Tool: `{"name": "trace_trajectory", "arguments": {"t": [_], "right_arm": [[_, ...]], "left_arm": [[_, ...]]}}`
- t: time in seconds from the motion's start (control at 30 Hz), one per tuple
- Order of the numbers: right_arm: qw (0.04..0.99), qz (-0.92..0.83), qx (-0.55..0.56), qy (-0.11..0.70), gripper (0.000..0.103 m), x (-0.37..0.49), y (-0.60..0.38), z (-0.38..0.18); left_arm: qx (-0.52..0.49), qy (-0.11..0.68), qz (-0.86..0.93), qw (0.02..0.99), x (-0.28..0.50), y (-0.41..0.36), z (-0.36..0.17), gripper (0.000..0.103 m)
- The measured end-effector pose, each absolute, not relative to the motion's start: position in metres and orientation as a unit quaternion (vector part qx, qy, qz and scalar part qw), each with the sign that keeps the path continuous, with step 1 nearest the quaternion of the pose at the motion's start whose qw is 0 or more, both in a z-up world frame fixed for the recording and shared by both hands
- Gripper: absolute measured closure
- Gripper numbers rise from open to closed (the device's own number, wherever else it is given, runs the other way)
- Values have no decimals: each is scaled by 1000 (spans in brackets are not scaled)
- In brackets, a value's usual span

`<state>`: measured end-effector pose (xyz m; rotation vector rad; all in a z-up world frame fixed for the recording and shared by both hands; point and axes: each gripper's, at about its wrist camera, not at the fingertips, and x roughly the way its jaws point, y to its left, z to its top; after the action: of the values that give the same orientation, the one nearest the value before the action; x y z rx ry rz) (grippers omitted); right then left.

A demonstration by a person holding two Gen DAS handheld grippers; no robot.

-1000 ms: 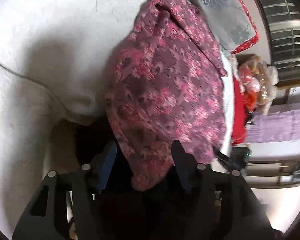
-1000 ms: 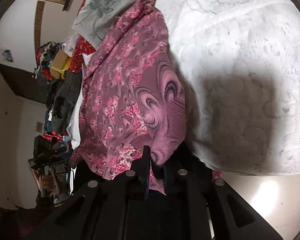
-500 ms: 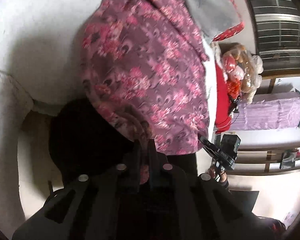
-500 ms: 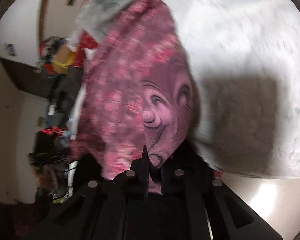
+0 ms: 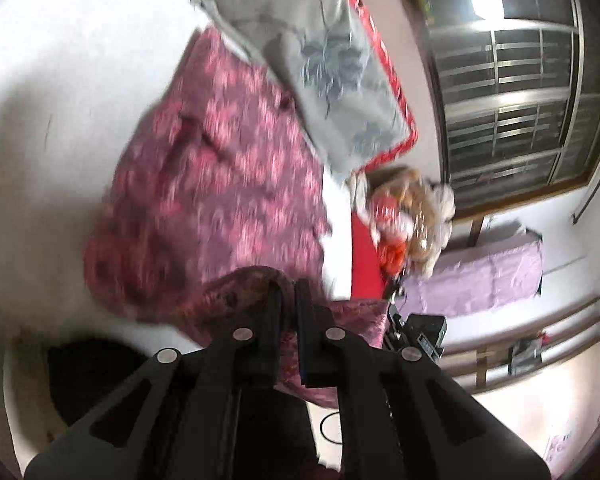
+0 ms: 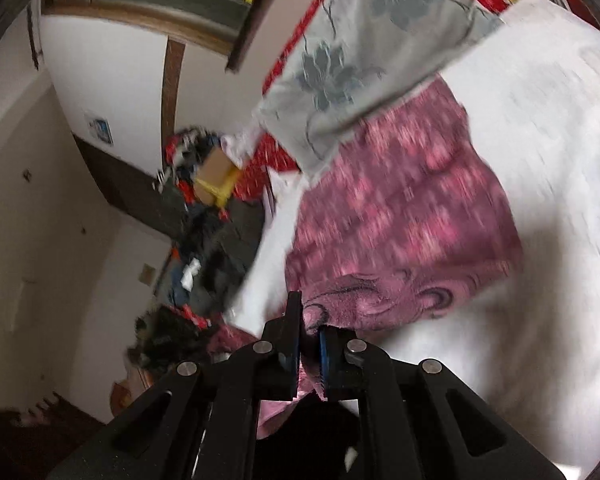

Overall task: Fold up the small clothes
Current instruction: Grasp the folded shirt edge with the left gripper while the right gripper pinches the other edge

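Left wrist view: the left gripper (image 5: 287,292) is seen with its jaws closed on a raised fold of the pink patterned cloth (image 5: 220,184), which is spread on the white bed (image 5: 60,100) below a grey flowered pillow (image 5: 324,64).

Right wrist view: the right gripper (image 6: 309,322) is seen clamped on the cloth's near edge, the rest lying blurred across the bed beneath the pillow.

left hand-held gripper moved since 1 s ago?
Yes. The left hand-held gripper, shut on the pink floral garment, has advanced toward the grey flowered pillow.
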<state>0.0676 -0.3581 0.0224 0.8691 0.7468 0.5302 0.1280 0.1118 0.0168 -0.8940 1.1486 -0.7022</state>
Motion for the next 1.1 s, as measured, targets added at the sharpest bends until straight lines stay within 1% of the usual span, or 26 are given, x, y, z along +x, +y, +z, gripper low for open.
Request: {"name": "trace_trajectory", "arguments": {"t": [0.23, 0.47, 0.63, 0.7, 0.73, 0.8, 0.83, 0.9, 0.93, 0.97, 1.0, 1.03, 1.07, 1.1], "right_arm": [[815, 206, 422, 340, 96, 148, -367, 14], [799, 142, 490, 319, 96, 220, -406, -15], [797, 99, 506, 314, 96, 278, -420, -34], [793, 71, 502, 339, 96, 301, -420, -49], [781, 53, 504, 365, 92, 312, -419, -60], [760, 47, 514, 395, 90, 324, -420, -71], [759, 55, 521, 387, 90, 326, -422, -69], [771, 88, 531, 341, 90, 324, -430, -54], [776, 94, 534, 323, 88, 322, -435, -48], [780, 90, 536, 310, 82, 319, -440, -45], [785, 74, 534, 306, 80, 316, -445, -44], [786, 67, 531, 308, 78, 315, -447, -45], [784, 67, 531, 314, 77, 314, -448, -47], [783, 63, 528, 322, 76, 312, -450, -49]], "left_arm": [[-434, 472, -285, 712, 209, 119, 15, 99], [-462, 448, -265, 718, 307, 118, -1, 99], [-467, 460, -232, 719, 375, 107, -27, 99], [-456, 484, -201, 719, 397, 102, -46, 99], [-456, 498, -188, 713, 404, 101, -54, 99], [-475, 516, -183, 689, 415, 104, -67, 99], [-484, 512, -192, 684, 417, 106, -66, 98], [-496, 492, -200, 687, 421, 114, -58, 97], [-504, 480, -199, 690, 421, 119, -55, 93], [-515, 466, -197, 692, 421, 124, -53, 85], [-529, 455, -197, 689, 419, 129, -51, 80], [-533, 450, -198, 688, 416, 132, -50, 70], [-532, 446, -198, 691, 413, 134, -49, 68], [-523, 450, -196, 697, 410, 134, -48, 68]]}}
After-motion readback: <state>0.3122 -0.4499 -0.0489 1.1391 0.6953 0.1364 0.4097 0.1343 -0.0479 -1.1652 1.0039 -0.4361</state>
